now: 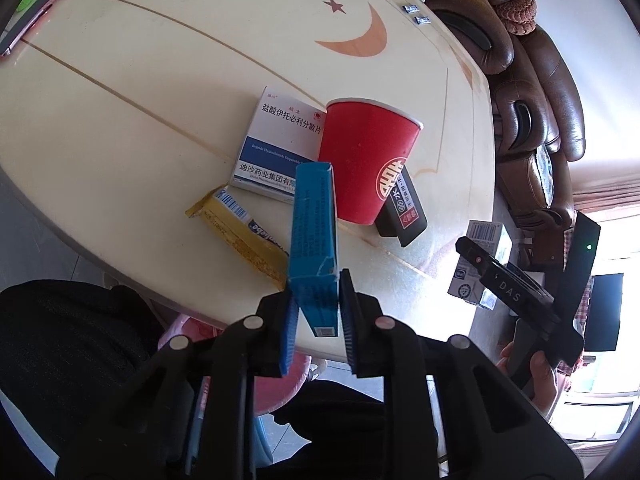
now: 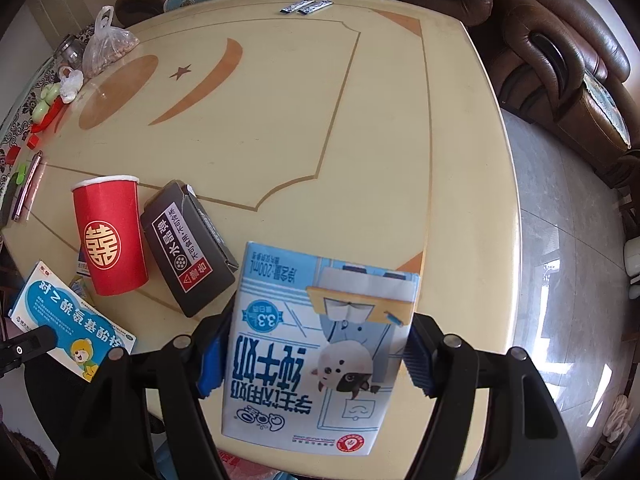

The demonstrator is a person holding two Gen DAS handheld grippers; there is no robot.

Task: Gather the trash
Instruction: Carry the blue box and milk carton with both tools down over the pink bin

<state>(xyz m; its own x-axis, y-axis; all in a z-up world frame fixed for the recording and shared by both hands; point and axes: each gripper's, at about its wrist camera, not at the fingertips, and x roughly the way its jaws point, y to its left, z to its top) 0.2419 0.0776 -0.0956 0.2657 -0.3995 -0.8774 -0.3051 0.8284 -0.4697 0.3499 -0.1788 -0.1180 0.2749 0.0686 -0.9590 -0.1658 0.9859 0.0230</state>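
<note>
My left gripper [image 1: 318, 312] is shut on a blue medicine box [image 1: 314, 236], held above the near edge of the cream table [image 1: 140, 92]. My right gripper [image 2: 316, 352] is shut on a blue-and-white milk carton [image 2: 316, 352], held upside down over the table's near edge; the carton also shows in the left wrist view [image 1: 486, 240]. On the table stand a red paper cup [image 1: 366, 160] [image 2: 110, 236], a dark grey box [image 2: 188, 248] [image 1: 402, 208], a white-and-blue medicine box [image 1: 280, 148] and a yellow wrapper [image 1: 240, 228]. The blue box also shows in the right wrist view [image 2: 72, 320].
Two small sachets [image 2: 306, 6] lie at the table's far edge. A plastic bag [image 2: 106, 46], a jar and small items sit at the far left, with a phone [image 2: 28, 188] near the left edge. Brown leather sofas [image 2: 560, 52] border the table. Tiled floor lies to the right.
</note>
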